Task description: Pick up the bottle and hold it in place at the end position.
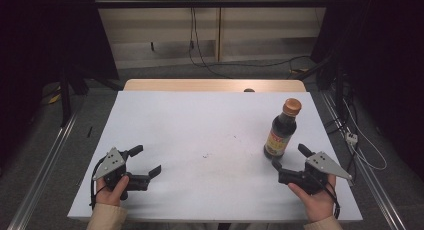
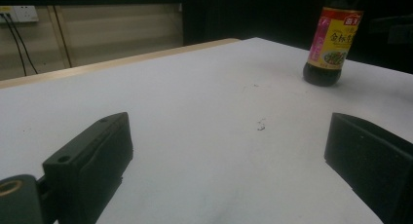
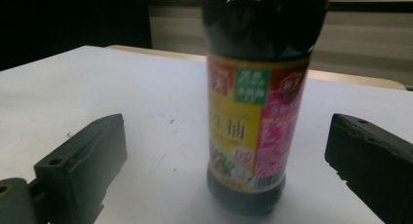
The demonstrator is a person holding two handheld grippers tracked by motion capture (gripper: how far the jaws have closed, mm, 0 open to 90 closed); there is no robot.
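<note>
Both hands low at near edge of counter. My right gripper wide, fingers either side of dark sauce bottle, not touching. Bottle upright, right side. My left gripper wide, holding nothing. I think: reach step. Next: push in, squeeze.

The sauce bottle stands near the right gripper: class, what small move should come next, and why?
Probably ease the right gripper forward around the sauce bottle. Its fingers are spread wide, with the upright bottle just ahead and centred between them, not yet touched. The left gripper sits far off, open.
</note>
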